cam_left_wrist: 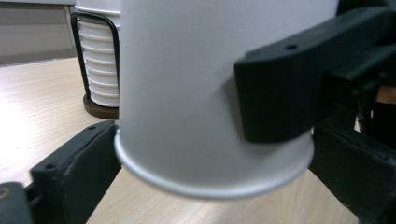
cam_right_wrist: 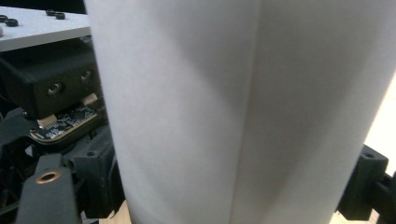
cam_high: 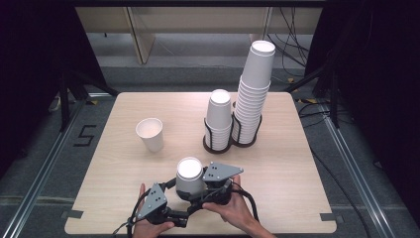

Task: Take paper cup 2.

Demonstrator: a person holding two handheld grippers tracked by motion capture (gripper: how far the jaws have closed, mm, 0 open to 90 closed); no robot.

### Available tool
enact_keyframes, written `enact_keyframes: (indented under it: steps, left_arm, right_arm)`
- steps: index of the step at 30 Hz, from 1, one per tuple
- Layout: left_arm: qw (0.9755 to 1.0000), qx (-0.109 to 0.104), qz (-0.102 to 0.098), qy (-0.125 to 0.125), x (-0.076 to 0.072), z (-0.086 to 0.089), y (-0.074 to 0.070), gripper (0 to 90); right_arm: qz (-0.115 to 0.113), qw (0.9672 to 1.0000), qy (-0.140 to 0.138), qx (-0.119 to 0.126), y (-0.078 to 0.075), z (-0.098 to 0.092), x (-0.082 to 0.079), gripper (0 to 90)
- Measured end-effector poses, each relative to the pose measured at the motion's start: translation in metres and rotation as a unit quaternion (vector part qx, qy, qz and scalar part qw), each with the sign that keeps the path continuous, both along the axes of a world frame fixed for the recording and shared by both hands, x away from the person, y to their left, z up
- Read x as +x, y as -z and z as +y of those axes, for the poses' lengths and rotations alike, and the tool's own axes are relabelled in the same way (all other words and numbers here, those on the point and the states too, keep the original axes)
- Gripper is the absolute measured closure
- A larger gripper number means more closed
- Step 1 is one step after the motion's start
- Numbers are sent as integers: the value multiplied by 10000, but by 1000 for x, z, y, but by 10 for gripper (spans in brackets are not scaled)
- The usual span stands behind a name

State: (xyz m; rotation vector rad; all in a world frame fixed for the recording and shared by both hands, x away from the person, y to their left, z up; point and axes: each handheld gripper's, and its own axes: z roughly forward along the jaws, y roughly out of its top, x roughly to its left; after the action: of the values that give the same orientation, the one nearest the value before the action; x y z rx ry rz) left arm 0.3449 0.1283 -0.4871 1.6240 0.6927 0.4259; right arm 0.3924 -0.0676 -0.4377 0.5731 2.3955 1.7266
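Hovering mid-handoff, the upside-down cup (cam_high: 189, 174) sits clamped in the right tongs (cam_high: 207, 187) while the left tongs (cam_high: 171, 196) gape apart, so a weak pinch could drop it onto the counter (cam_high: 277, 163).

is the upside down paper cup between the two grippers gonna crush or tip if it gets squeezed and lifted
Probably yes to crushing: the upside-down paper cup looks thin-walled and hollow, so a hard squeeze would likely dent it. It is likely very light. Standing on its wide rim on the table, it seems fairly steady, though a sideways nudge might slide it.
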Motion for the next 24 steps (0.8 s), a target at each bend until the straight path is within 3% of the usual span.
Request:
enact_keyframes:
  steps: [1, 2, 4, 10, 12, 14, 17, 19, 24]
  left_arm:
    - [10000, -81, -15, 2, 1, -2, 1, 2]
    - [10000, 18, 30, -38, 0, -1, 0, 0]
    - [10000, 22, 27, -62, 0, -2, 0, 0]
    - [9999, -78, -82, -91, 1, -6, 1, 0]
    - [9999, -5, -16, -132, 0, -5, 1, 2]
    - [9999, -115, -67, -107, 1, -6, 2, 4]
    - [9999, -28, -45, -136, -1, -5, 1, 24]
    - [9999, -8, -26, -104, 0, -4, 0, 47]
    - [9998, 163, -111, -38, -1, -4, 0, 89]
  right_arm:
    - [-1, 10000, 6, -24, 0, 1, -1, 170]
    - [49, 10000, 23, -59, 0, 2, -2, 170]
    - [-42, 10000, 2, -36, 0, 3, -2, 170]
    - [191, 9998, 38, -2, 0, 6, -6, 170]
    - [-10, 10000, 3, 18, 0, 6, -4, 170]
    - [124, 9999, -3, -25, 0, 6, -6, 169]
    - [52, 10000, 45, 71, 1, 7, -5, 155]
    - [189, 9998, 32, 57, 1, 6, -5, 141]
    - [184, 9998, 66, -42, 0, 6, -5, 114]
